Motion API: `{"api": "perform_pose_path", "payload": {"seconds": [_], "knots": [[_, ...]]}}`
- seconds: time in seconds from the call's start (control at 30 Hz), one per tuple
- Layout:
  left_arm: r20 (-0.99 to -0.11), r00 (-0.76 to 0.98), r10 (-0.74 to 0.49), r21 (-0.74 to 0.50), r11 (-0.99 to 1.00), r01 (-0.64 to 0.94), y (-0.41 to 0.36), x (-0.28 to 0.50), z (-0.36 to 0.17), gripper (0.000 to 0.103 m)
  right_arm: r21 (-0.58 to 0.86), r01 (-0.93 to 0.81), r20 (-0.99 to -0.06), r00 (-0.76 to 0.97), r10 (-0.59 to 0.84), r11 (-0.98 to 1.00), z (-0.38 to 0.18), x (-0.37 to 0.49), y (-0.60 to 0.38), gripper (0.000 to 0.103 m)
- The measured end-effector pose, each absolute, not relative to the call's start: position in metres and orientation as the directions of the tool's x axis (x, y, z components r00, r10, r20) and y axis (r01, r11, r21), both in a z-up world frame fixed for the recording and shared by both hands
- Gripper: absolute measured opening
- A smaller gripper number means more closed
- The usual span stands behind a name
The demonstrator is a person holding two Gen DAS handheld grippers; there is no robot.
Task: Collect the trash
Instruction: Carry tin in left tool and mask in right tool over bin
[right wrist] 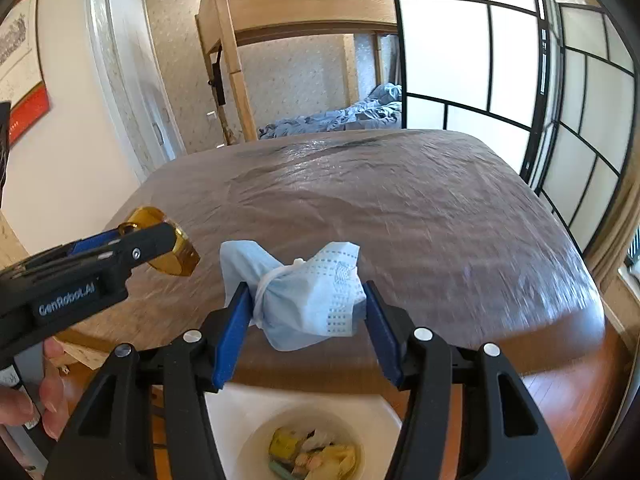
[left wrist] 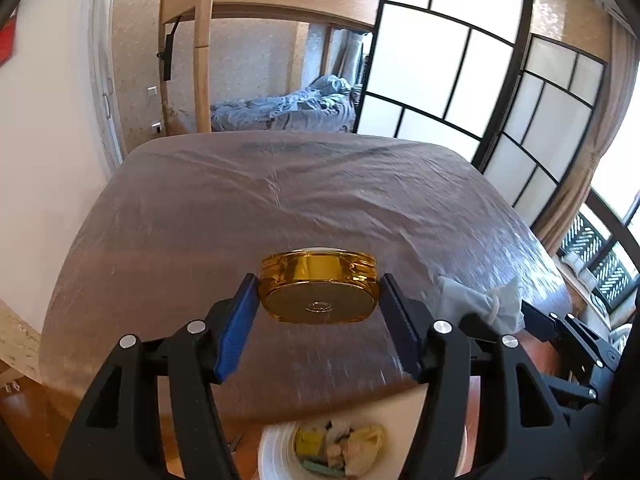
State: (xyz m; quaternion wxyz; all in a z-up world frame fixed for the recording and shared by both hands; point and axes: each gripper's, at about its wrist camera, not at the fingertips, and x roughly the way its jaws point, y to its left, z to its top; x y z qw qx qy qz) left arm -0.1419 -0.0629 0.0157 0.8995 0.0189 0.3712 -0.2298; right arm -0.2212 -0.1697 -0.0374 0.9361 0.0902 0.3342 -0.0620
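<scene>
Two pieces of trash ride above our covered table (left wrist: 200,208), the amber jar (left wrist: 318,286) clamped in our left gripper (left wrist: 318,296), the balled blue mask (right wrist: 304,292) in our right gripper (right wrist: 306,304), both needing release over the white bin (right wrist: 256,436) at 6 o'clock.

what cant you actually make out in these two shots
- Trash bin, left wrist view: the picture's bottom edge and the left gripper cut it off; the scraps inside are too small to name.
- Amber jar, right wrist view: mostly hidden behind the left gripper's finger.
- Face mask, left wrist view: its near side is covered by the right gripper.
- Table, both views: the near part is smeared by motion blur.
</scene>
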Motion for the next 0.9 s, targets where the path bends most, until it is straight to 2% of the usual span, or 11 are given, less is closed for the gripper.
{"api": "perform_pose_path", "payload": {"seconds": [0.33, 0.63, 0.9], "knots": [[-0.698, 0.571, -0.433, -0.165, 0.872, 0.460, -0.048, -0.215, 0.003, 0.062, 0.123, 0.212, -0.676, 0.733, -0.074, 0.970, -0.064, -0.310, -0.147, 0.055], [-0.736, 0.526, -0.426, -0.195, 0.878, 0.438, -0.055, -0.242, -0.033, 0.062, 0.105, 0.209, -0.741, 0.668, -0.063, 0.972, -0.108, -0.329, -0.151, 0.055], [-0.755, 0.521, -0.398, -0.192, 0.894, 0.405, -0.053, -0.256, -0.054, 0.062, 0.094, 0.198, -0.748, 0.661, -0.062, 0.976, -0.116, -0.332, -0.156, 0.055]]}}
